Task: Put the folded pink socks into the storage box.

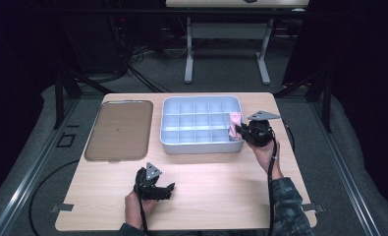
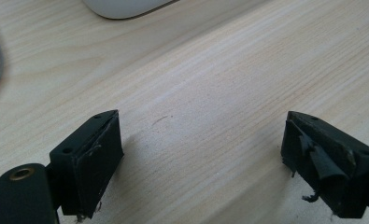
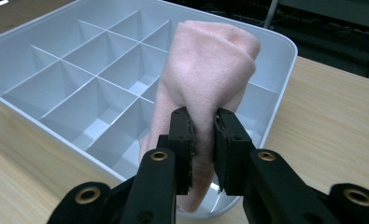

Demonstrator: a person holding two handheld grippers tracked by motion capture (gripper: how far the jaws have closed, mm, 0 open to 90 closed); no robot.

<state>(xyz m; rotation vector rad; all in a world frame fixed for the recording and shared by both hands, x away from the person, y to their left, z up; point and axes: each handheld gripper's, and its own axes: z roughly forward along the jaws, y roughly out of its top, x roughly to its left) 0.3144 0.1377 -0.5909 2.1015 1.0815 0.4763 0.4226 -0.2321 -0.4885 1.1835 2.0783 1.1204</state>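
Right gripper (image 3: 203,140) clamps pink cloth (image 3: 205,70) over divided tray (image 1: 169,142); left gripper (image 2: 201,158) agape.

We can read no text, label, brand, number or sign anywhere in these pictures.
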